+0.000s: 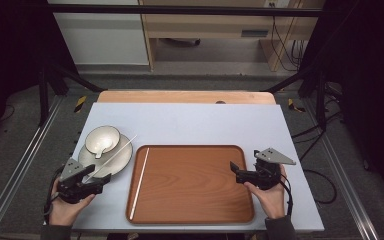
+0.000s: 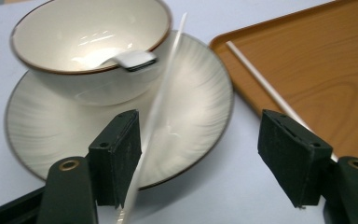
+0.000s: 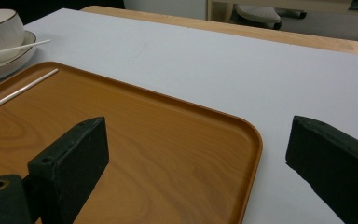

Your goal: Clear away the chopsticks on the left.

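High view: left gripper (image 1: 101, 176) is standing open beside the near chopstick (image 1: 114, 156) lying across the plate (image 1: 121, 161); right gripper (image 1: 235, 168), open and empty, is hovering at the tray's (image 1: 195, 210) right edge. Two chopsticks counted; the second chopstick (image 1: 140, 181) is lying along the tray's left edge, middle free.

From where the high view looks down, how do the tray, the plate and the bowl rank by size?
1. Wooden tray, by far the largest.
2. Plate, clearly smaller.
3. Bowl, smallest; it sits on the plate and covers only part of it.
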### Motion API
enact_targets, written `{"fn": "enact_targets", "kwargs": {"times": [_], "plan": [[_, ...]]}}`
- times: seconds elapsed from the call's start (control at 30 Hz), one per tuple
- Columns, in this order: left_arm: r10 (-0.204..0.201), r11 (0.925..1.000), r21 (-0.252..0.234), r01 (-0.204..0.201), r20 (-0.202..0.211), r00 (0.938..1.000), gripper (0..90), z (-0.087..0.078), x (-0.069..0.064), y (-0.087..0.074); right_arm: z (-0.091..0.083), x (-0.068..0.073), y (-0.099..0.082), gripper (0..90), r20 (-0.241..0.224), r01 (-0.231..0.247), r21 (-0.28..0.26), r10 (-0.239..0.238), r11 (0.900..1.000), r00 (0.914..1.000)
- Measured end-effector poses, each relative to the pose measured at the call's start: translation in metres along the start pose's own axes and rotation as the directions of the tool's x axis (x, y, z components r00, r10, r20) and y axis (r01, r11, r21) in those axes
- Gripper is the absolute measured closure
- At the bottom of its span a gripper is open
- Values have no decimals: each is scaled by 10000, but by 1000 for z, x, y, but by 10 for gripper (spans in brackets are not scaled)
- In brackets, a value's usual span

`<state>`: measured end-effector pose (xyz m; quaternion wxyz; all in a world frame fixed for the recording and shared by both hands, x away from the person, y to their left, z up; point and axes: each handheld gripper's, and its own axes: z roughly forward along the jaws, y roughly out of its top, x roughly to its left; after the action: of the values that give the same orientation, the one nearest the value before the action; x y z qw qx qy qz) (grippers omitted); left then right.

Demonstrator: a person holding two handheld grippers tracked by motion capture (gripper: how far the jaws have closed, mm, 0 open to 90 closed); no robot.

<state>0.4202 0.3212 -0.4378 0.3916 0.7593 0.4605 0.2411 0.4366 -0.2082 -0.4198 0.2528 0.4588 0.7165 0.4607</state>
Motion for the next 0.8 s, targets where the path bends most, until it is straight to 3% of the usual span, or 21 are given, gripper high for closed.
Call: {"fn": "enact_targets", "kwargs": {"times": [0.2,0.43,0.8], "plan": [[233,9992,334,-225,-261,9994,348,10,12,6,1,1,0,60,14,-2,32,2,10000,10000],[349,9959,842,-327,-245,9991,490,25,24,5,2,1,-1,60,-39,43,98,-43,9999,10000],[577,9896,1322,-563,-66,9983,660,39,28,4,4,1,-1,61,-48,69,128,-68,9999,10000]]}}
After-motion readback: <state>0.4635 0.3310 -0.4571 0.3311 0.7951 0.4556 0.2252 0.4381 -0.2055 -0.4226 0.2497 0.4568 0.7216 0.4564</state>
